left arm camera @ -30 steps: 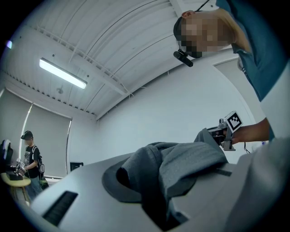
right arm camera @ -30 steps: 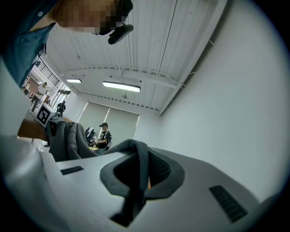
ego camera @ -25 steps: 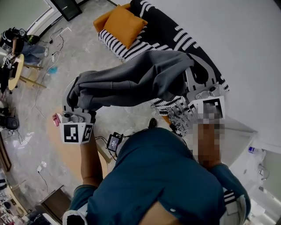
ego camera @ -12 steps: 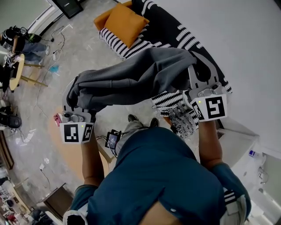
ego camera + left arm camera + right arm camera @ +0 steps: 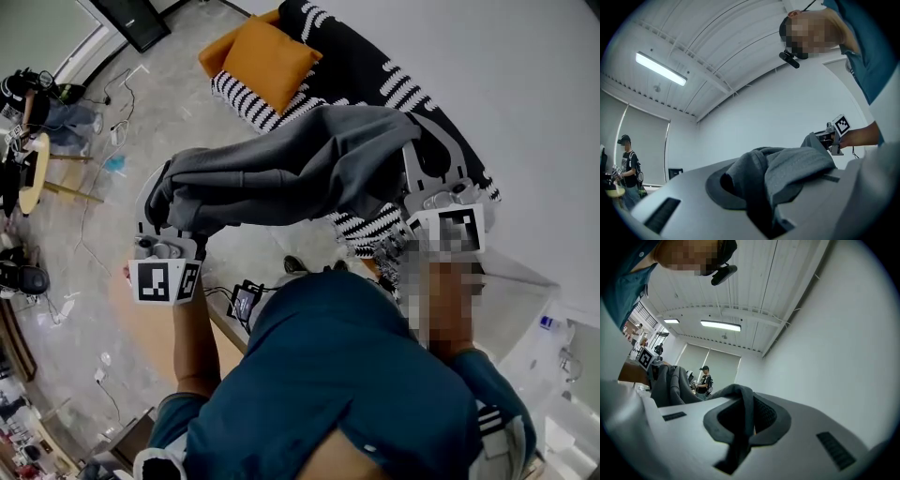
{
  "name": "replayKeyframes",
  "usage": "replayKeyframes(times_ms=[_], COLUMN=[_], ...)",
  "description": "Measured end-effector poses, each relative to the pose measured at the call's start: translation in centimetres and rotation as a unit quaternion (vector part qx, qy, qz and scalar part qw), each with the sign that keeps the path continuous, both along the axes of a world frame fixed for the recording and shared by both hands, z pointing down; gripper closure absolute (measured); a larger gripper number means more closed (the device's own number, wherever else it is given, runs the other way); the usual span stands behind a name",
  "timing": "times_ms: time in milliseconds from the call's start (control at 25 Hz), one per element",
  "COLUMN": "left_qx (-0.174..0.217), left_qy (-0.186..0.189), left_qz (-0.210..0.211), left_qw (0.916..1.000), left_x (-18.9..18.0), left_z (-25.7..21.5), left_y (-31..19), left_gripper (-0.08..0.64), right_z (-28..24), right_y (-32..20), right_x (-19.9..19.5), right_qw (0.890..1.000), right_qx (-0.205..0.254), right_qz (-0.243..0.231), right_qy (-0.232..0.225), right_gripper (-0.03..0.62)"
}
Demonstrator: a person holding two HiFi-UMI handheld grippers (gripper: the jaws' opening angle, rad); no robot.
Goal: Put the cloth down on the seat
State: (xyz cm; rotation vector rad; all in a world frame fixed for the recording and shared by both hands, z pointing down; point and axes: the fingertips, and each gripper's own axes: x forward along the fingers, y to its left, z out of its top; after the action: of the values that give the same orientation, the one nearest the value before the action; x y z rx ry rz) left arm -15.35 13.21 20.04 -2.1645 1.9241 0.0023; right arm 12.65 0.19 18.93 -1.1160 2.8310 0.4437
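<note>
A grey cloth [image 5: 281,173] hangs stretched in the air between my two grippers, above the floor in front of the seat. My left gripper [image 5: 171,220] is shut on the cloth's left end, which bunches thickly between its jaws [image 5: 787,173]. My right gripper [image 5: 424,178] is shut on the right end, where a thin fold [image 5: 743,413] is pinched. The seat is a black-and-white patterned sofa [image 5: 375,75] along the wall, with an orange cushion [image 5: 267,54] at its far end. Both grippers point upward.
A round wooden table [image 5: 155,328] stands by my legs, with a small device [image 5: 244,302] at its edge. Cables and a blue item [image 5: 114,161] lie on the grey floor. A person [image 5: 629,164] stands at a far table. The white wall [image 5: 525,94] runs behind the sofa.
The cloth and both grippers have hardly moved. The view has shifted slightly, and my feet have stepped below the cloth.
</note>
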Motion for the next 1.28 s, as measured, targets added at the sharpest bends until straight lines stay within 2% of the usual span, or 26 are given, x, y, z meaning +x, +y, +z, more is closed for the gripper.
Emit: replayKeyframes(times_ms=[280, 520, 720, 1040, 1280], left_qx=[0.011, 0.008, -0.002, 0.0, -0.006], left_qy=[0.002, 0.009, 0.014, 0.006, 0.002], left_qz=[0.015, 0.01, 0.002, -0.016, -0.031], left_qw=[0.9998, 0.9999, 0.9999, 0.9999, 0.9995], left_x=[-4.7, -6.7, -7.7, -7.5, -6.8], left_z=[-0.4, 0.2, 1.2, 0.8, 1.3], left_y=[-1.4, -1.9, -4.4, -4.2, -12.0], left_gripper=[0.472, 0.472, 0.472, 0.472, 0.472], right_z=[-0.5, 0.1, 0.9, 0.3, 0.8], right_y=[-0.8, -1.5, -4.5, -5.3, -13.7], right_x=[-4.4, -6.0, -7.2, -7.1, -6.8], right_qw=[1.0, 1.0, 1.0, 1.0, 1.0], right_qx=[0.008, 0.001, -0.006, 0.002, -0.003], right_qz=[0.016, 0.017, 0.012, -0.006, -0.022], right_qy=[-0.001, 0.01, 0.011, 0.005, 0.002], right_gripper=[0.571, 0.571, 0.571, 0.571, 0.571])
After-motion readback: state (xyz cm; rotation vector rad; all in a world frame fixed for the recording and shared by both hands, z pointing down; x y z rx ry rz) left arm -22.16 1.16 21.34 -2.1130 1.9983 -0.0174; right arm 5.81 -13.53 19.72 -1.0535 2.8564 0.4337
